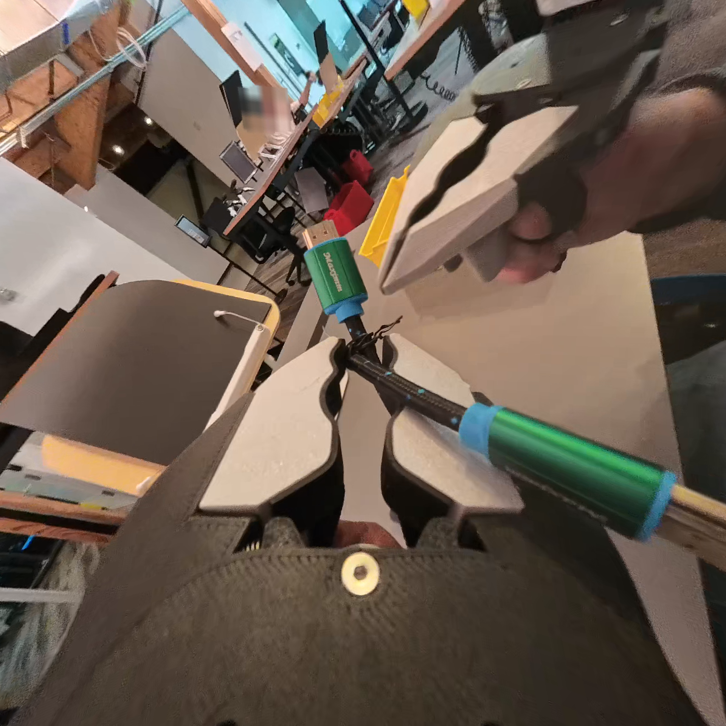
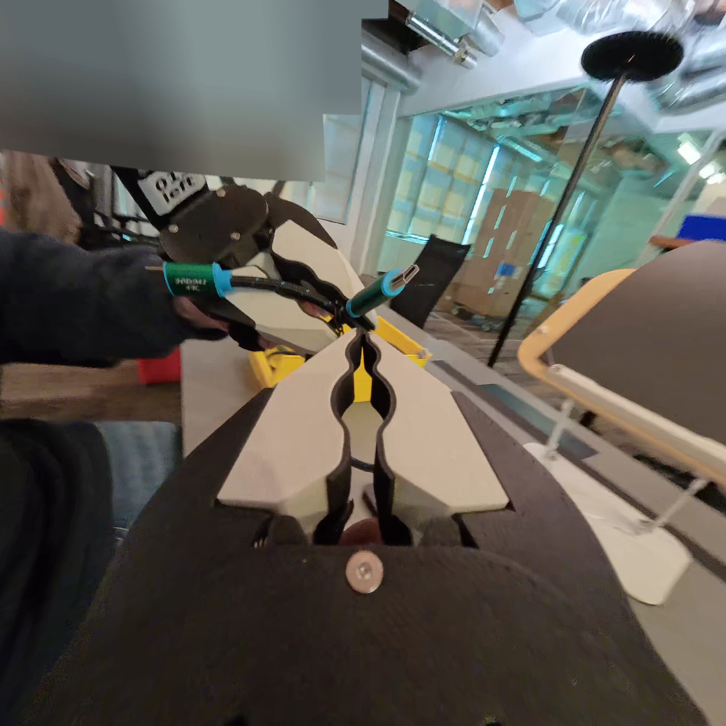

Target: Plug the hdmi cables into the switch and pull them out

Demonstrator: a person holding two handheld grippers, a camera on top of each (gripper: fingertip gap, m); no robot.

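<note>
Cable (image 1: 404, 387) pinched in mid-air at its bundled bend by left gripper (image 1: 363, 345), fingertips nearly closed on the braid, above the table (image 1: 550, 326), near its far edge beside a yellow bin (image 1: 383, 220). Forward plug (image 1: 334, 271) pointing away; second plug (image 1: 569, 471) trailing back. Right gripper (image 2: 362, 341) almost closed, holding nothing, tips just beside the bend. No switch in view. Best next: regrip on a green shell, close behind the metal tip, square before insertion.
</note>
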